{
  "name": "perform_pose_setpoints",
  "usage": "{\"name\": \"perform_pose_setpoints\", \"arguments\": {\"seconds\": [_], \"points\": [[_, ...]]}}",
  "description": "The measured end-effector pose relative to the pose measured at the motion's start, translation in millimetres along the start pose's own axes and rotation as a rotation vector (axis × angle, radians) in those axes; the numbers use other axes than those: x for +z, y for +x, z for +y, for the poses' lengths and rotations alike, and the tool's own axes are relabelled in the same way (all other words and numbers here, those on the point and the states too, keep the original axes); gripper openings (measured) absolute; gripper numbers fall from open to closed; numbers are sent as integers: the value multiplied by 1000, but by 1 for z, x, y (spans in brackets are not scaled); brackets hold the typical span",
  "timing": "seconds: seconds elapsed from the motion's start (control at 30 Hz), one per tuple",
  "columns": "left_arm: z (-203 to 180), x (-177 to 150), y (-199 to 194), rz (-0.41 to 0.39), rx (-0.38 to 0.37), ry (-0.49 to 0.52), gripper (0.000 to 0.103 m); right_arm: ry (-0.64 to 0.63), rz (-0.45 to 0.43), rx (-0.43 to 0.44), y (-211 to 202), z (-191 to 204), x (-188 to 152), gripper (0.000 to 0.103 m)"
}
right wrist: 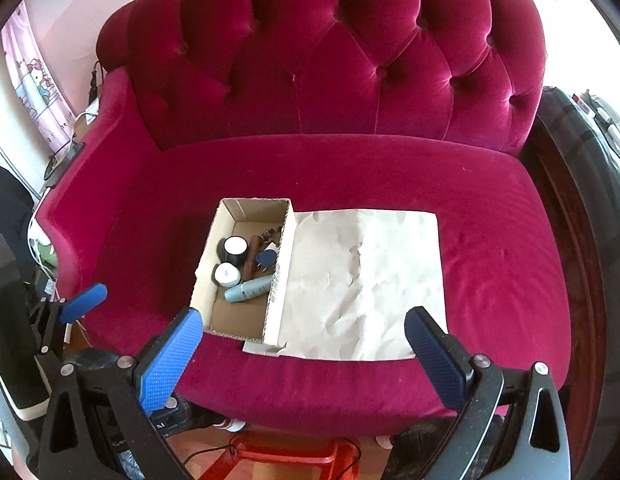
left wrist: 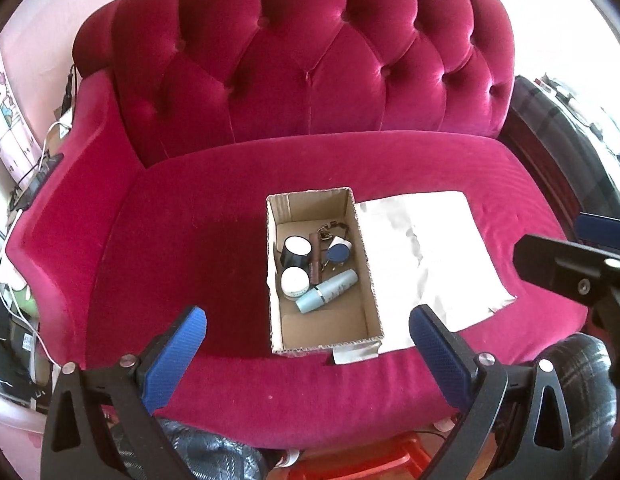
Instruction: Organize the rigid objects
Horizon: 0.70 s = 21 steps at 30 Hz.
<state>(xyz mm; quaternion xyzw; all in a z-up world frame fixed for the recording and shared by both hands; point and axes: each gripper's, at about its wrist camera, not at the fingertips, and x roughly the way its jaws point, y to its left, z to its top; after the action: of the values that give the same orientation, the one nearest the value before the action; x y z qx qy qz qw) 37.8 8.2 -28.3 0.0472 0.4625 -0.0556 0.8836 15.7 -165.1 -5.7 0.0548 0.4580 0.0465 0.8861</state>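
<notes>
So both grippers are hanging out in front of the sofa (left wrist: 349, 176), low near the seat's front edge, and neither one is holding anything. The left gripper (left wrist: 308, 356) has its blue-padded fingers (left wrist: 178, 360) spread wide apart, nothing between them, and the right gripper (right wrist: 304, 354) is the same deal, jaws wide and empty. Sitting on the magenta velvet seat cushion is a small open cardboard box (left wrist: 361, 248), and all the little rigid stuff is already inside it, bunched toward the far half. You've got a dark jar with a white lid (left wrist: 297, 250), and just in front of it a white round jar (left wrist: 295, 281), pretty much touching. A pale blue tube-shaped bottle (left wrist: 327, 291) lies on its side, angled across the box floor, right next to the white jar. Between the jars and the right wall there's a brown stick-like thing (left wrist: 315, 258) lying lengthwise, plus a dark blue round piece (left wrist: 337, 253) with what looks like a keyring or chain (left wrist: 329, 229) behind it; can't really make out the details there. The near half of the box floor is bare cardboard. Right beside the box, on its right side and touching it, a crumpled sheet of white paper (right wrist: 365, 280) lies flat on the cushion. In the right wrist view you can spot the left gripper off at the left edge of the frame.
</notes>
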Motion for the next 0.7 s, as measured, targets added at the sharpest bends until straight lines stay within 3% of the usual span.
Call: {"name": "perform_pose_setpoints", "arguments": {"seconds": [0.7], "points": [[-23,-21,-49,-37,-15,40,103,-1,-10,13,-30,1,-45,103]]}}
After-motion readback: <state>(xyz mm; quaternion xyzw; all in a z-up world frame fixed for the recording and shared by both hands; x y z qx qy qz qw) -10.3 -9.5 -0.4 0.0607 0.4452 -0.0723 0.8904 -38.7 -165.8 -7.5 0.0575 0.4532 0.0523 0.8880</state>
